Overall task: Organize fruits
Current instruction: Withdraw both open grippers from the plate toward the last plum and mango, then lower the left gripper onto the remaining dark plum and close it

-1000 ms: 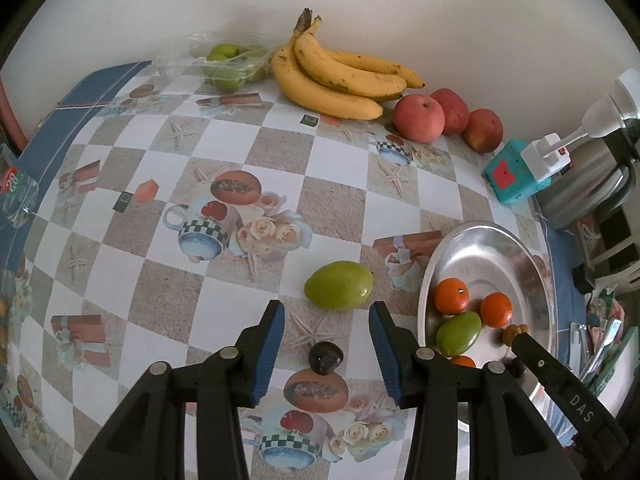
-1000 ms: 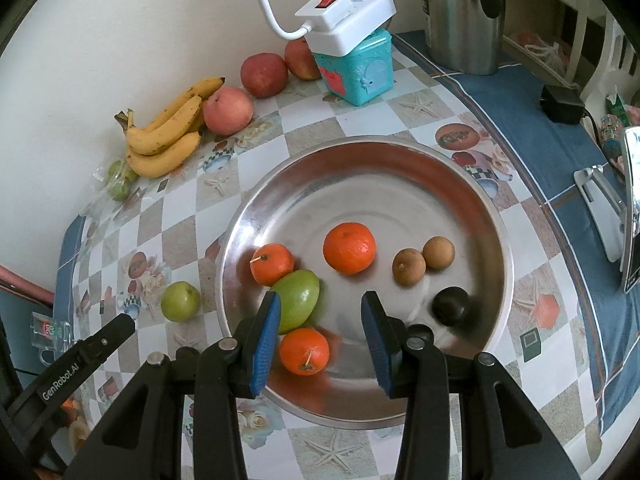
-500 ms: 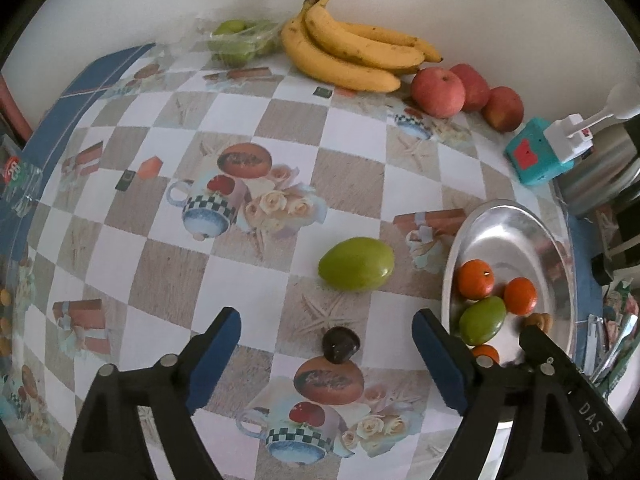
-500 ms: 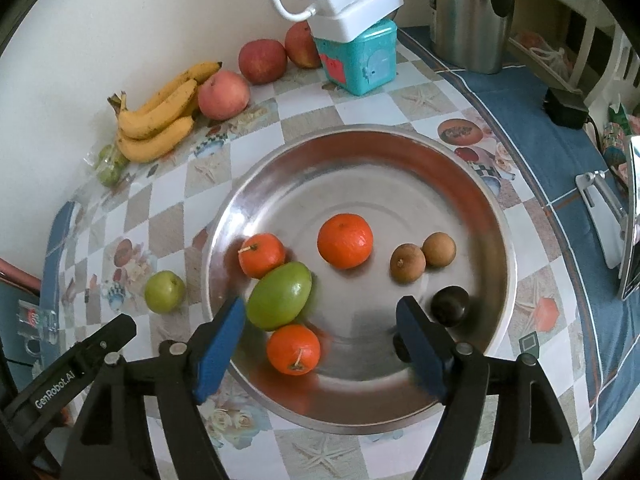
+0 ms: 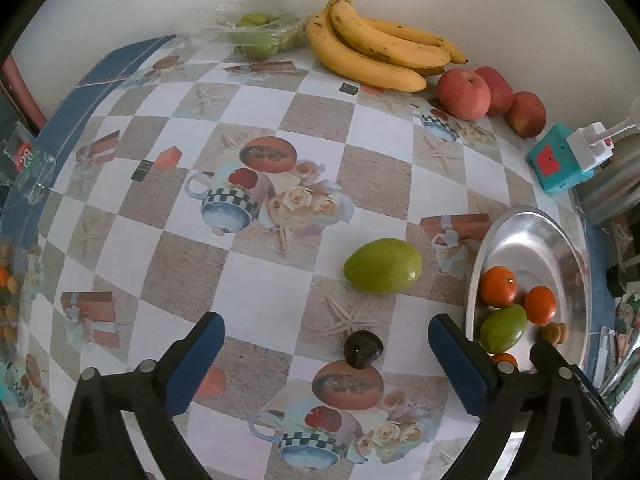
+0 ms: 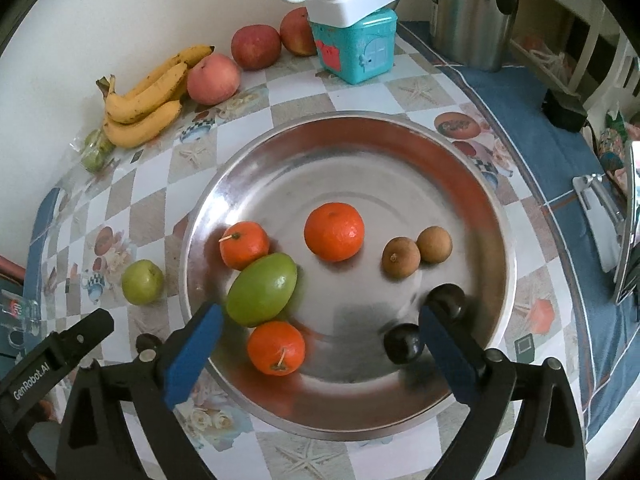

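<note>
My left gripper (image 5: 325,326) hovers over the checked tablecloth with its jaws opening wide. A small dark fruit (image 5: 363,349) lies on the cloth between its fingers, untouched. A green fruit (image 5: 382,266) sits just beyond. My right gripper (image 6: 319,316) hangs over the steel plate (image 6: 348,132), jaws opening, gripping nothing. In the plate lie three oranges (image 6: 334,231), a green fruit (image 6: 262,296), two brown round fruits (image 6: 401,257) and two dark fruits (image 6: 402,344) beside the right finger. The other green fruit (image 6: 143,282) rests on the cloth left of the plate.
Bananas (image 5: 376,54), red apples (image 5: 464,94) and a clear bag of green fruits (image 5: 260,34) line the wall. A teal box with a white power strip (image 6: 354,46) and a steel kettle (image 6: 472,12) stand behind the plate. The left gripper's finger (image 6: 60,344) shows at lower left.
Both grippers' jaws have spread from narrow to wide. A second dark fruit now shows in the plate beside the right gripper's right finger. The hands have barely moved.
</note>
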`<state>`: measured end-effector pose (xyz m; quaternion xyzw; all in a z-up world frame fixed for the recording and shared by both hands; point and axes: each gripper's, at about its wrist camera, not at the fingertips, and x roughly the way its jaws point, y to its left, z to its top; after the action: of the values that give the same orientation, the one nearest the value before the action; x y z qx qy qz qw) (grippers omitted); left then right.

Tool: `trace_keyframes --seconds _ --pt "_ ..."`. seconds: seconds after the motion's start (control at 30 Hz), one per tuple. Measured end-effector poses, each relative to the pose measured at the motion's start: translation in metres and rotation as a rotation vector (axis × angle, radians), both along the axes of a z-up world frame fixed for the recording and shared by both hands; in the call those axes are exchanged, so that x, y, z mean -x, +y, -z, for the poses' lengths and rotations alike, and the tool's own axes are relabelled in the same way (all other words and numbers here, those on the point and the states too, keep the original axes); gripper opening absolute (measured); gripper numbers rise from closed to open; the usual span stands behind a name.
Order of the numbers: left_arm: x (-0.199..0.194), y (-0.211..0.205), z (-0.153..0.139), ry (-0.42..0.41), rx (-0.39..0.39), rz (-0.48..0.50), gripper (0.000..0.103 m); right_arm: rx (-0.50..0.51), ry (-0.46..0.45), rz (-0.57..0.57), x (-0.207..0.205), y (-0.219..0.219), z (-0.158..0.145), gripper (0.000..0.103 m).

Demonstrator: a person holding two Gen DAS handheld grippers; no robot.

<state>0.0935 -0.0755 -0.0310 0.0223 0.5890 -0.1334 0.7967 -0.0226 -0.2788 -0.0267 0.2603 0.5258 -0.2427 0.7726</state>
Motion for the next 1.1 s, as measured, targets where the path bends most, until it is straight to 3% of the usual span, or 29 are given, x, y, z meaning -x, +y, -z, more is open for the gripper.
trace_keyframes --seconds 0.8,1.1 --pt "-0.006 0.022 0.0 0.009 0.007 -0.041 0.103 -0.02 0.02 -0.041 -0.009 0.017 -0.002 0.099" --pt "-0.013 0.034 0.015 0.064 0.004 -0.077 0.103 -0.014 0.03 -0.1 -0.023 0.035 -0.002 0.099"
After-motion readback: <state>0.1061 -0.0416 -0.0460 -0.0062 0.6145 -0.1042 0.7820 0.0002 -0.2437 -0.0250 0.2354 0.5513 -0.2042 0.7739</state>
